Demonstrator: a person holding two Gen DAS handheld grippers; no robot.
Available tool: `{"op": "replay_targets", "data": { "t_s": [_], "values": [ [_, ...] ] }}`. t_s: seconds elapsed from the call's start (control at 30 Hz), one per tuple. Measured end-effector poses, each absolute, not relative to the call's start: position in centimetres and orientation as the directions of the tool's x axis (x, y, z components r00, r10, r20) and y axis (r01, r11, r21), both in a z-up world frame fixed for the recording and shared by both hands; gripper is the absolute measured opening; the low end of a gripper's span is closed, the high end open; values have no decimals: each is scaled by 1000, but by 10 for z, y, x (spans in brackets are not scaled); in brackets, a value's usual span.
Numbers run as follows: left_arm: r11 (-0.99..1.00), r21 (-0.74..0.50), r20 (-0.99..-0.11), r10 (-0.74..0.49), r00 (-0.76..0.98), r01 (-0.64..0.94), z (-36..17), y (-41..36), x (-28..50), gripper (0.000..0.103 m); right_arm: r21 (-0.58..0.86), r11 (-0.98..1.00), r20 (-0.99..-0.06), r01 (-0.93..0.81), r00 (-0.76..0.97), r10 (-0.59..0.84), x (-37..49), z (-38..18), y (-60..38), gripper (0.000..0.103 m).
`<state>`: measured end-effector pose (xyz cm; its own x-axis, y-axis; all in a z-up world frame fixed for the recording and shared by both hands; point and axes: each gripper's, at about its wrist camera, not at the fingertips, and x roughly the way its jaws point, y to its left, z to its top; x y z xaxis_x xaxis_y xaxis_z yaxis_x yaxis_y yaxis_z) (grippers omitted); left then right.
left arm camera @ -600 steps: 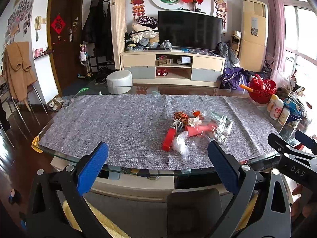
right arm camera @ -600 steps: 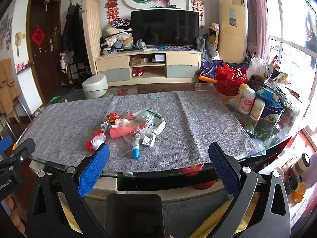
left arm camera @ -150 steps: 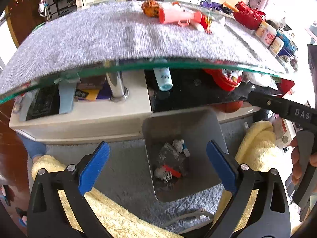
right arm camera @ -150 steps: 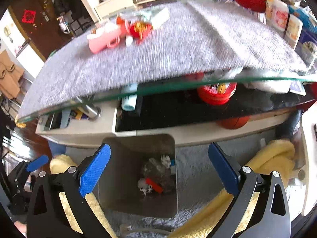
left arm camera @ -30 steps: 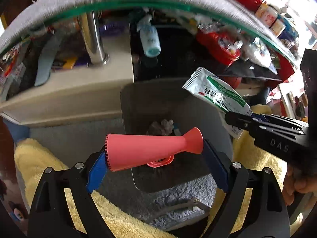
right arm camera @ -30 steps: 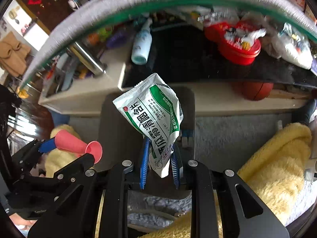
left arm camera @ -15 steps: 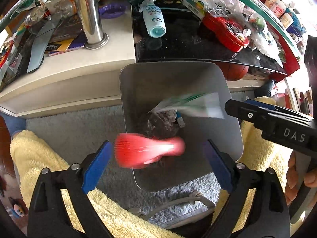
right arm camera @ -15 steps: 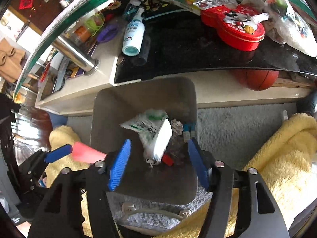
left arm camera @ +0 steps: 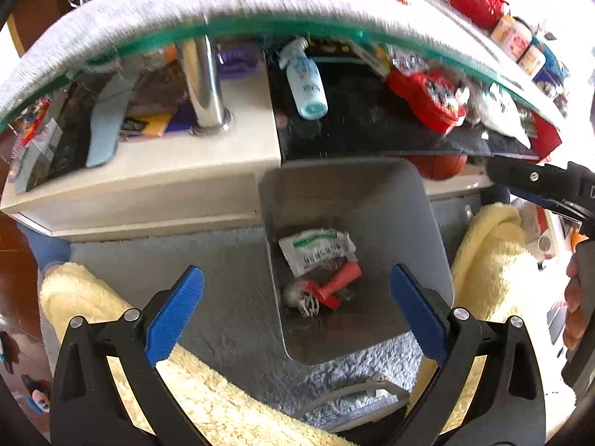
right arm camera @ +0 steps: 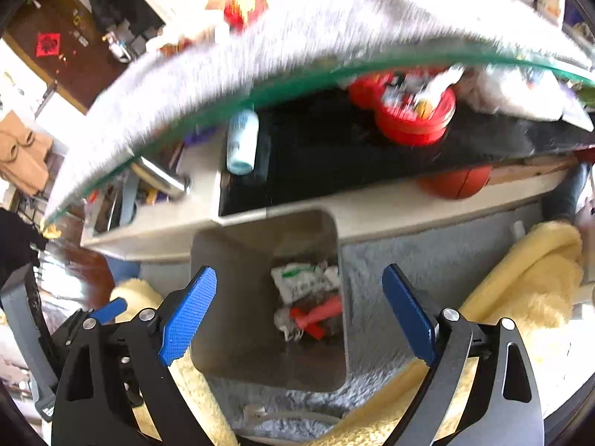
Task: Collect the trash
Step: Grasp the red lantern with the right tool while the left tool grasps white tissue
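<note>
Both tools point steeply down at a grey bin (left arm camera: pixel 427 200) on the rug (left arm camera: pixel 223 260), just in front of the glass desk (left arm camera: pixel 260 26).

The left tool (left arm camera: pixel 295 312) stands wide, nothing between its blue pads. The right tool (right arm camera: pixel 297 308) is also wide and empty, its jaws having just been opening.

The left view alone shows the right tool from the side, a black bar crossing the right edge above the bin's far corner, with a hand (left arm camera: pixel 574 308) on its grip below. It also shows the steel desk leg (left arm camera: pixel 206 85) sharply. The right view alone shows the left tool's blue fingertip (right arm camera: pixel 109 308) at lower left, a dark door (right arm camera: pixel 55 48) beyond the desk, and more of the grey cloth (right arm camera: pixel 297 29), though that view is smeared by blur. An orange ball (right arm camera: pixel 459 184) under the shelf is plain here; the left view catches only a sliver.

In the bin, the white and green packet (left arm camera: pixel 316 249) lies flat on the heap, its long axis running left to right. Just below it lies the red horn (left arm camera: pixel 340 282), tilted, with its long axis diagonal from lower left to upper right. In the left view it touches the packet's lower edge. Which end is the bell I cannot tell.
</note>
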<state>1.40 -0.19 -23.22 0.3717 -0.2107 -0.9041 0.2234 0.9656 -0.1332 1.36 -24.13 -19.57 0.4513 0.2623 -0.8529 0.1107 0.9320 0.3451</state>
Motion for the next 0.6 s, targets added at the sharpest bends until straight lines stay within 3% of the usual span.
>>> {"op": "replay_targets", "data": {
  "t_s": [0.6],
  "values": [
    [973,-124,-808,-213,550,195,-141,13,87,95,281,957,-783,64,591,191,90,-123,-255,97]
  ]
}}
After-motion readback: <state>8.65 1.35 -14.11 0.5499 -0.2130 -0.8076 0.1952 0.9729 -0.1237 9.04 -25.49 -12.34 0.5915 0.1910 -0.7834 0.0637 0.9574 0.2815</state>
